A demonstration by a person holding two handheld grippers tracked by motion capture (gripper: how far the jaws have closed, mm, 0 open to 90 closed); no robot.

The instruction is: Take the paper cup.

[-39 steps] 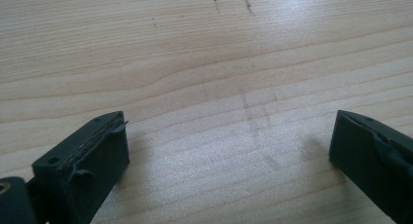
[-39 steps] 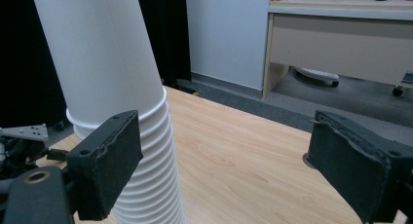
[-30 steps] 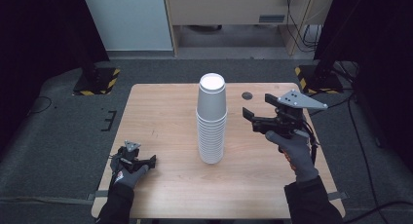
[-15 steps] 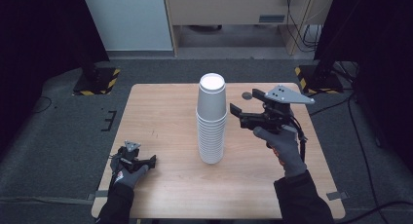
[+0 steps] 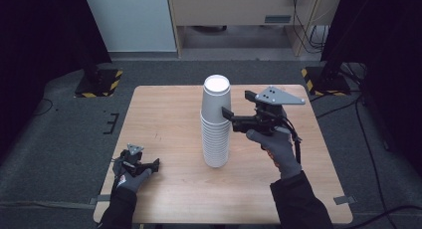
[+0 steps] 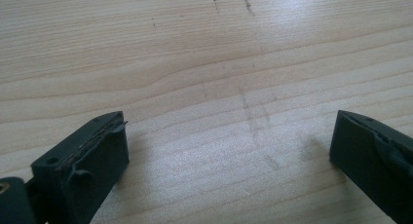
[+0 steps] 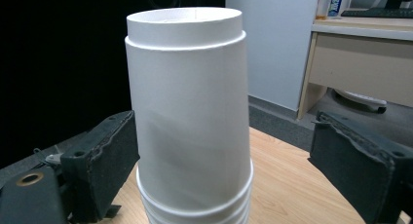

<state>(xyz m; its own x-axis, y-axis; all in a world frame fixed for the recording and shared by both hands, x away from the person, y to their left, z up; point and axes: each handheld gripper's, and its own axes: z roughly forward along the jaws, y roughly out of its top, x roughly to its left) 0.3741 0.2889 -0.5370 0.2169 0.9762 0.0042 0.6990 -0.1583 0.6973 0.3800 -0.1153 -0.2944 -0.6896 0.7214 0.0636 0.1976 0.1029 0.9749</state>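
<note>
Light wooden table point(image 5: 169, 119): pick-up of the top cup in hand, grip not yet made.

Nearest the person, the left gripper point(image 5: 141, 165) rests low on the front-left boards, jaws spread wide with nothing between them. Mid-table, the right gripper point(image 7: 224, 165) brackets the topmost inverted white foam cup point(image 7: 187, 102), jaws parted, one at each side of it; next move, in my judgement: close squarely, lift straight. Tall stack of nested white foam cups point(image 5: 216, 124) stands upright, ribbed with rims, clean.
</note>
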